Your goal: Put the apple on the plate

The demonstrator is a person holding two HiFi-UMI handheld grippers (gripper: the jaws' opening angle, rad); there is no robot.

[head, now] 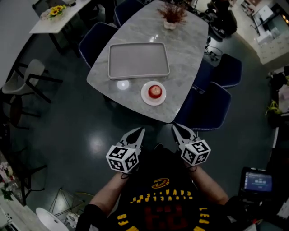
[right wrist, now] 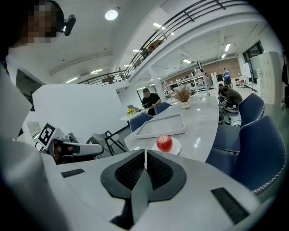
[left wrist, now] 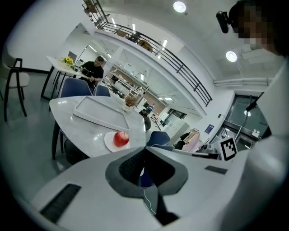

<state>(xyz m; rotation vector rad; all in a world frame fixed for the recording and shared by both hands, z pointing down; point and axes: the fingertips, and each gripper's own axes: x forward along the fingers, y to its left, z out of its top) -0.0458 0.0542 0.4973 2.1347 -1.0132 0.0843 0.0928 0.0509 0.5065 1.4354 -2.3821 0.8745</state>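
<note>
where the plate (head: 145, 97) lies, apple (head: 155, 91) rests.

A big gray table (head: 189, 49) stands on a dark, shiny floor (head: 81, 131). A flat gray tray (head: 138, 60) lies on it. A small plant (head: 170, 16) in a white pot stands at the far end. Blue chairs (head: 210, 108) sit around the table. Yellow flowers (head: 56, 11) sit on another table (head: 67, 16) far off.
</note>
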